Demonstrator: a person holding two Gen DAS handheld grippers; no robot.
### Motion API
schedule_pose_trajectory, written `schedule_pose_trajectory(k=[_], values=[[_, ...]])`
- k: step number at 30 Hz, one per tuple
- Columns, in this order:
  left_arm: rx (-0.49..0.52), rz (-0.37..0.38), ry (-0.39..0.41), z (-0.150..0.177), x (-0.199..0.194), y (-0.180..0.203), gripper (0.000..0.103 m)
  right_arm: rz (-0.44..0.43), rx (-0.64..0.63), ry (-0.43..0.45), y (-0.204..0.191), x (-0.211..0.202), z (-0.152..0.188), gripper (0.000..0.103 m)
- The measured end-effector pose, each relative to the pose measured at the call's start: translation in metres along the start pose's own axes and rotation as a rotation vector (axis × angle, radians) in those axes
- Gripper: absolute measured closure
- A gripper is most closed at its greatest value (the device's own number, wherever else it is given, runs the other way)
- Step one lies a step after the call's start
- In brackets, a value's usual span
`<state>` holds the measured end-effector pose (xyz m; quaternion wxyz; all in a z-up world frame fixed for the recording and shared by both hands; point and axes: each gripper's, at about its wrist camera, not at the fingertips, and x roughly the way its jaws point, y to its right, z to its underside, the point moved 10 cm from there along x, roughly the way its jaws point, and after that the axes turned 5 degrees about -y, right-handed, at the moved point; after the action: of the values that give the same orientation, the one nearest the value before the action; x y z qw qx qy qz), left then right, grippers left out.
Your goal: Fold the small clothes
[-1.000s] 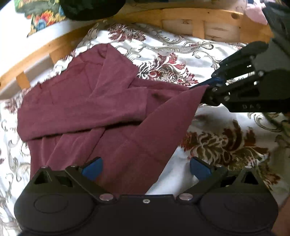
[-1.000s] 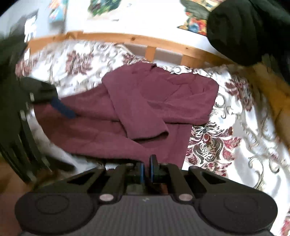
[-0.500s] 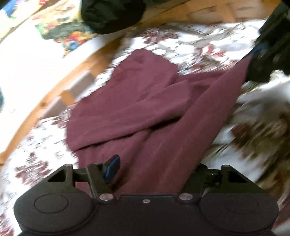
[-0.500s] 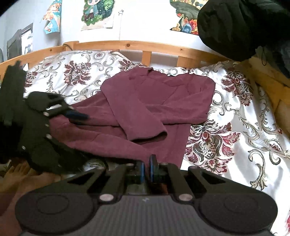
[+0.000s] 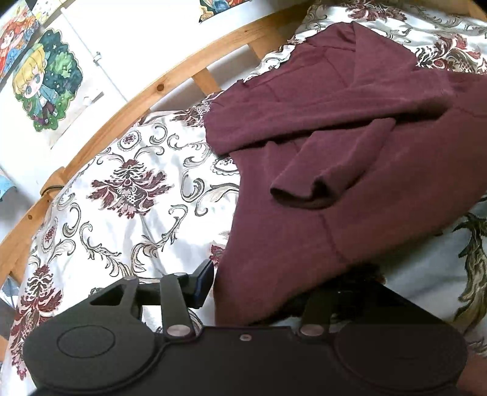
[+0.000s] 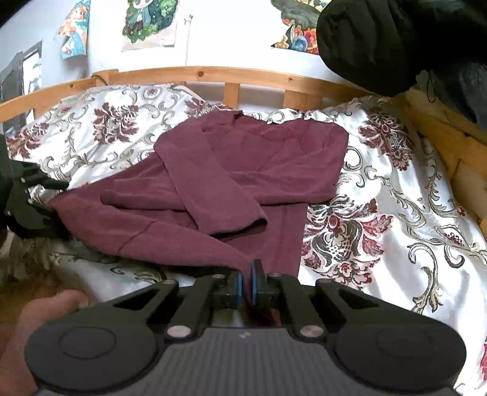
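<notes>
Maroon knit long-sleeved top [image 6: 252,170] spread on floral bedspread [image 6: 395,195]; right tool [image 6: 246,284] clamped on near hem; left tool [image 5: 261,286] agape around hem corner.

Two wrist fisheyes, both low over the bed and facing the headboard rail.

My left view looks along its gripper [image 5: 261,292] from the near-left hem, close to the sweater [image 5: 350,158], angled right across it toward the rail [image 5: 170,82]. My right view sits at the near hem, facing straight ahead. Both share the sweater [image 6: 243,176], quilt [image 6: 380,213], rail [image 6: 213,74] and the green poster [image 5: 45,88] [image 6: 149,21].
</notes>
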<state>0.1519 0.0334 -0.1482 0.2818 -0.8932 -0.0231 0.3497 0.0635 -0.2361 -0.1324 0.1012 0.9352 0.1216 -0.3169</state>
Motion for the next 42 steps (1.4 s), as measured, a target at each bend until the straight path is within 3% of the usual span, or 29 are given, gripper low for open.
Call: schedule_pose_trajectory(k=[4, 7, 11, 17, 23, 29, 33, 37, 42], values=[[-0.009, 0.044, 0.016, 0.005, -0.002, 0.004, 0.09, 0.026, -0.021, -0.018, -0.003, 0.006, 0.006, 0.096], [-0.03, 0.06, 0.058, 0.008, -0.012, 0.008, 0.097, 0.05, -0.049, -0.01, -0.007, 0.004, 0.009, 0.096], [-0.05, 0.093, 0.113, 0.01, -0.03, 0.005, 0.098, 0.079, -0.093, 0.019, -0.016, -0.009, 0.008, 0.097], [-0.168, 0.203, 0.137, 0.017, -0.07, -0.019, 0.098, 0.092, -0.073, 0.049, -0.026, -0.046, 0.006, 0.098], [-0.208, 0.371, 0.148, 0.024, -0.125, -0.053, 0.098, 0.02, -0.087, 0.039, -0.043, -0.112, 0.012, 0.098], [-0.208, 0.489, 0.17, 0.015, -0.17, -0.079, 0.098, -0.038, -0.091, 0.035, -0.05, -0.165, -0.001, 0.098], [-0.224, 0.54, 0.125, -0.007, -0.165, -0.087, 0.098, -0.009, -0.129, 0.048, -0.043, -0.156, -0.018, 0.098], [-0.239, 0.532, 0.069, -0.05, -0.151, -0.094, 0.098, 0.038, -0.139, 0.086, -0.029, -0.132, -0.043, 0.098], [-0.188, 0.494, 0.022, -0.111, -0.112, -0.096, 0.098, 0.102, -0.161, 0.121, 0.004, -0.086, -0.077, 0.097]])
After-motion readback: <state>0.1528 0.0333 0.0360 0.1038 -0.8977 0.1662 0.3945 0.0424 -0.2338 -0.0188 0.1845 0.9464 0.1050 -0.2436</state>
